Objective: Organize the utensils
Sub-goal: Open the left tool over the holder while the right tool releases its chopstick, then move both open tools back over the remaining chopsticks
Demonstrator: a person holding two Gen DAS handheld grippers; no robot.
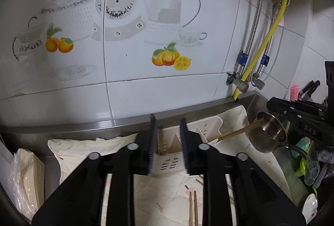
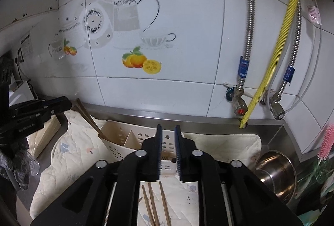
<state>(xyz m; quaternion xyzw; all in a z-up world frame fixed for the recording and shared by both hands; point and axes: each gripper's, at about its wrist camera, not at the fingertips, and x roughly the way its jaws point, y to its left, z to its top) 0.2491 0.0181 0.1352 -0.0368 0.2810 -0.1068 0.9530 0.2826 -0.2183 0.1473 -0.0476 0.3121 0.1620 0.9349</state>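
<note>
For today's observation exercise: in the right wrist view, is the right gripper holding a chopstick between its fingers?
No. The right gripper is open with nothing between its fingers, while loose chopsticks lie on the cloth below it.

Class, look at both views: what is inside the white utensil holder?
Chopsticks lean out of the white utensil holder's left compartment; the right claw hides the rest.

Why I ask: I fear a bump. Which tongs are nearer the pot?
Right. The right tongs hang just left of the pot; the left tongs sit farther left, over the holder's far end.
</note>
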